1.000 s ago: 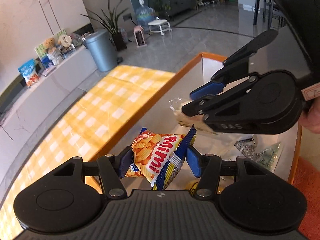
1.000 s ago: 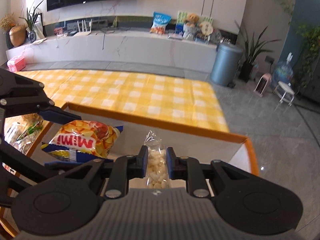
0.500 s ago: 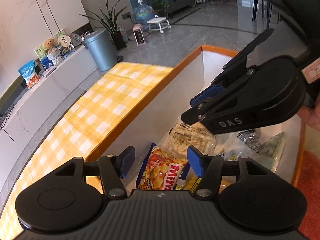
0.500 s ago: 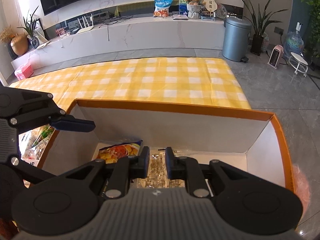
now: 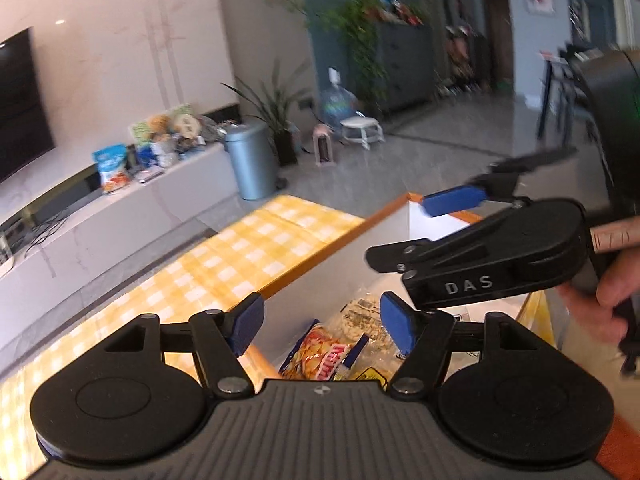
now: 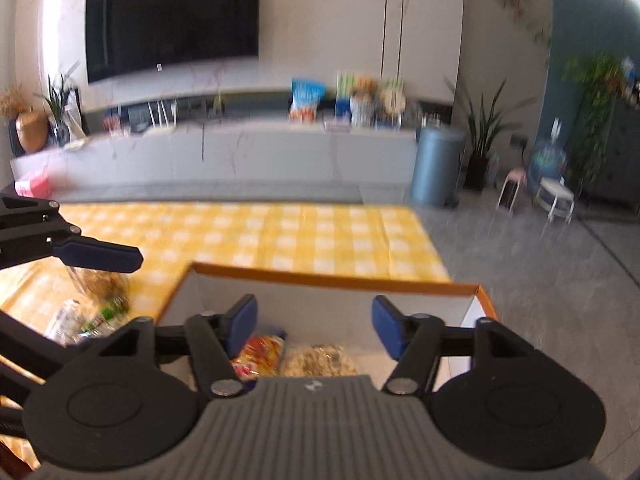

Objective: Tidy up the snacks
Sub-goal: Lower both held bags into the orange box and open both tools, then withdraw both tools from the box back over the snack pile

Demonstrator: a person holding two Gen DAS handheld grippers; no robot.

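Note:
An orange-rimmed white box (image 5: 320,256) (image 6: 332,280) stands on the yellow checked table. Inside lie an orange Mimi snack bag (image 5: 322,358) (image 6: 260,356) and a clear bag of pale snacks (image 5: 362,318) (image 6: 320,362), side by side. My left gripper (image 5: 322,326) is open and empty above the Mimi bag. My right gripper (image 6: 314,324) is open and empty above both bags. It also shows in the left wrist view (image 5: 428,228), raised over the box. One left finger (image 6: 98,256) shows in the right wrist view.
More loose snack packets (image 6: 94,304) lie on the yellow checked tablecloth (image 6: 260,232) left of the box. Beyond the table are a white TV bench (image 6: 240,156), a grey bin (image 6: 436,172) and potted plants.
Both grippers let go of their bags, which now lie in the box. Both grippers opened wide and rose away from the box.

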